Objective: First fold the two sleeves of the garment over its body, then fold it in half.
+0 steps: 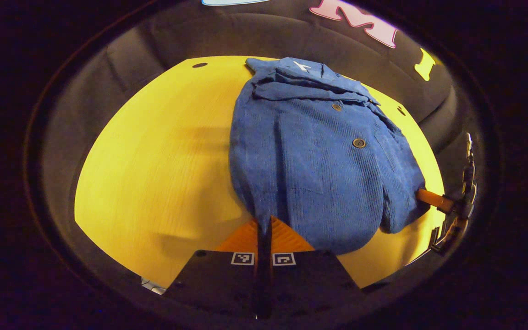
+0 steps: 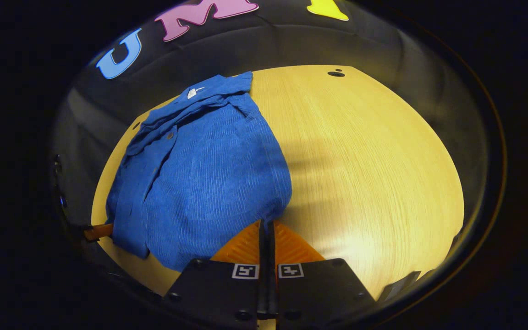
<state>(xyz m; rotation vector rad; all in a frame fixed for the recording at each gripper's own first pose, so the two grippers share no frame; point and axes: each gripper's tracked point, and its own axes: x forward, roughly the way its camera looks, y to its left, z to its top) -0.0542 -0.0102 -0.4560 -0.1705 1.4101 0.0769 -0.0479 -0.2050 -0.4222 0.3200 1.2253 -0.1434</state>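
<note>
My left tongs (image 1: 264, 224) are pinched narrow on the near hem of the blue corduroy garment (image 1: 319, 160), at its left corner. My right tongs (image 2: 266, 227) are pinched narrow on the hem's other corner. The garment lies flat on the yellow tabletop (image 1: 154, 160), collar at the far side, and looks compact, so I judge the sleeves are already folded in. The cloth is soft and limp, fairly thick, and not slippery. Holding both hem corners should let me carry the hem evenly toward the collar, though the middle may sag.
</note>
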